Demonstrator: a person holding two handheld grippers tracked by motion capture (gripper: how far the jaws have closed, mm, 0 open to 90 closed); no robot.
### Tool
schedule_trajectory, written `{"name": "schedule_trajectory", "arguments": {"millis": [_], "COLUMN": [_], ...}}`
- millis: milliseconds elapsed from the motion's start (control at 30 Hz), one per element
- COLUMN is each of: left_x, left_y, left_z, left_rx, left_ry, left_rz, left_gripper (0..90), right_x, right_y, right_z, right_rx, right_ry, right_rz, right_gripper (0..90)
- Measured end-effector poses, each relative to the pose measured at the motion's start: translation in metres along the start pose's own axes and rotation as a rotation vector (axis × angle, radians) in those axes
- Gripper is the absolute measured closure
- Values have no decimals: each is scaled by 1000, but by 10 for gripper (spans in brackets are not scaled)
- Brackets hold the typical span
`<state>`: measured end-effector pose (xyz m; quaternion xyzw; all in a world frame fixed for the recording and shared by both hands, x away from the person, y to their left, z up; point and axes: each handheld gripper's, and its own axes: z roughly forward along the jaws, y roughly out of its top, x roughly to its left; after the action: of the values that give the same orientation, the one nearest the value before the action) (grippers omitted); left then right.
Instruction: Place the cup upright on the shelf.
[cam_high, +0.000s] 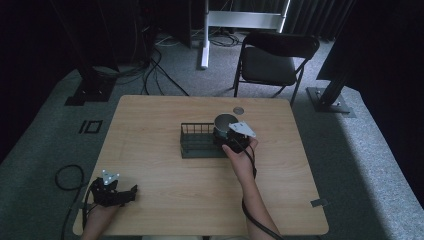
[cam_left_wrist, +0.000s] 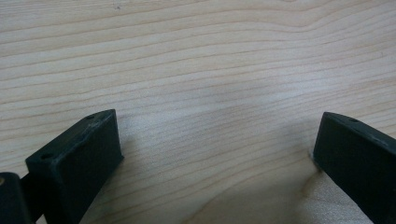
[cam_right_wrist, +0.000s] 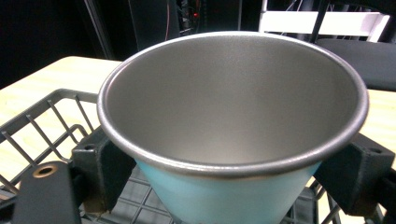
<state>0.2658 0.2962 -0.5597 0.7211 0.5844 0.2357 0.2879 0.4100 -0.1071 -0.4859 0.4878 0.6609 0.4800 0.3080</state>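
tabletop: wood, dark room
right tongs: we pinch the cup over the wire basket
cup: rigid, slick; grip below rim
left tongs: spread, idle

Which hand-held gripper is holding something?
The right hand-held gripper: its jaws clamp the metal cup over the wire basket. The left hand-held gripper is open above bare table.

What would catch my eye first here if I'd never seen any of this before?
Most striking is the metal cup, pale blue outside, gripped by the right tongs over a dark wire basket in the middle of the wooden table. Next, the left tongs, open and holding nothing, rest near the table's near-left corner. Beyond the table stands a black folding chair.
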Motion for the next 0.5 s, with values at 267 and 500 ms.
{"name": "schedule_trajectory", "arguments": {"millis": [267, 500], "left_x": [0, 0], "left_y": [0, 0], "left_z": [0, 0], "left_rx": [0, 0], "left_ry": [0, 0], "left_rz": [0, 0], "left_gripper": [15, 14], "right_x": [-1, 0], "right_y": [-1, 0], "right_z": [-4, -17], "right_rx": [5, 3], "right_ry": [11, 24], "right_rz": [48, 38], "right_gripper": [117, 115]}}
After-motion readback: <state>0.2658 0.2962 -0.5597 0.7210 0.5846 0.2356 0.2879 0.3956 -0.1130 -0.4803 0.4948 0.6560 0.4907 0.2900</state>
